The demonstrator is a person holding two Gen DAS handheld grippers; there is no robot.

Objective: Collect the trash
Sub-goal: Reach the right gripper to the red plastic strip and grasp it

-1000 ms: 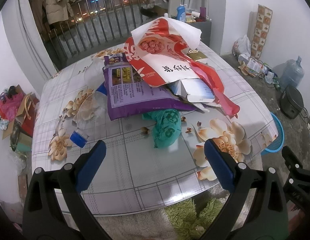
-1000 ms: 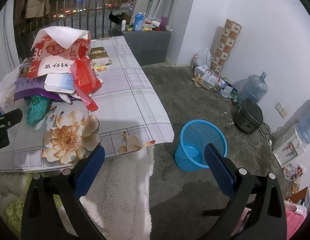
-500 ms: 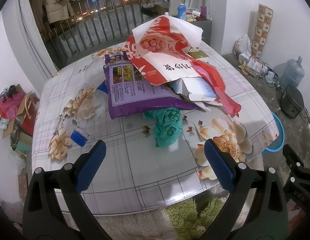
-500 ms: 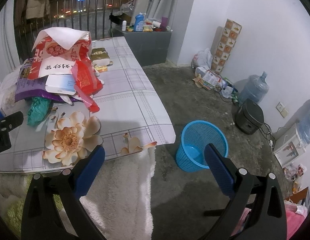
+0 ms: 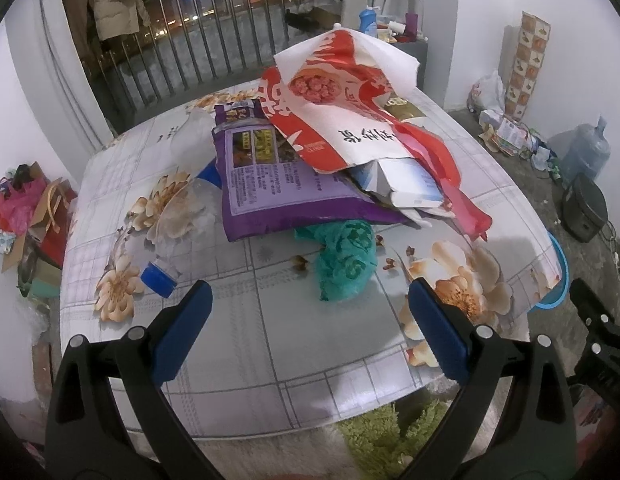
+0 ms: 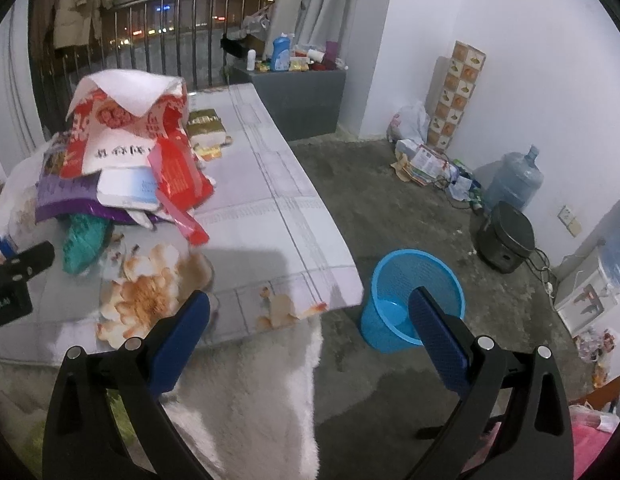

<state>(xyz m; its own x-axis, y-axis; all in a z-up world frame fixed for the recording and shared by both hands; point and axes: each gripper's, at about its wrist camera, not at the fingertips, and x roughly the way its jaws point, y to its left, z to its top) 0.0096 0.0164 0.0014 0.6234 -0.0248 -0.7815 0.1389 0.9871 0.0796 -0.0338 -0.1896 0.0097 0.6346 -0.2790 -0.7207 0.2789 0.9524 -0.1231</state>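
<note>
A pile of trash lies on the flowered table (image 5: 270,344): a red and white bag (image 5: 341,120) on top, a purple bag (image 5: 278,192), a white carton (image 5: 409,184), a crumpled green bag (image 5: 345,264) in front, and a clear bottle with a blue cap (image 5: 158,278) at the left. My left gripper (image 5: 308,296) is open and empty, just short of the green bag. My right gripper (image 6: 310,308) is open and empty over the table's corner, with the blue basket (image 6: 413,300) on the floor to its right. The pile also shows in the right wrist view (image 6: 122,160).
A white rug (image 6: 246,400) lies under the table's near edge. A black cooker (image 6: 505,236), a water jug (image 6: 513,180) and papers (image 6: 425,160) sit along the right wall. A grey cabinet (image 6: 306,92) stands behind the table. Bags (image 5: 22,216) lie at the far left.
Both grippers have moved a little forward toward the table, so the pile and the basket look slightly nearer. Both stay open and empty.
</note>
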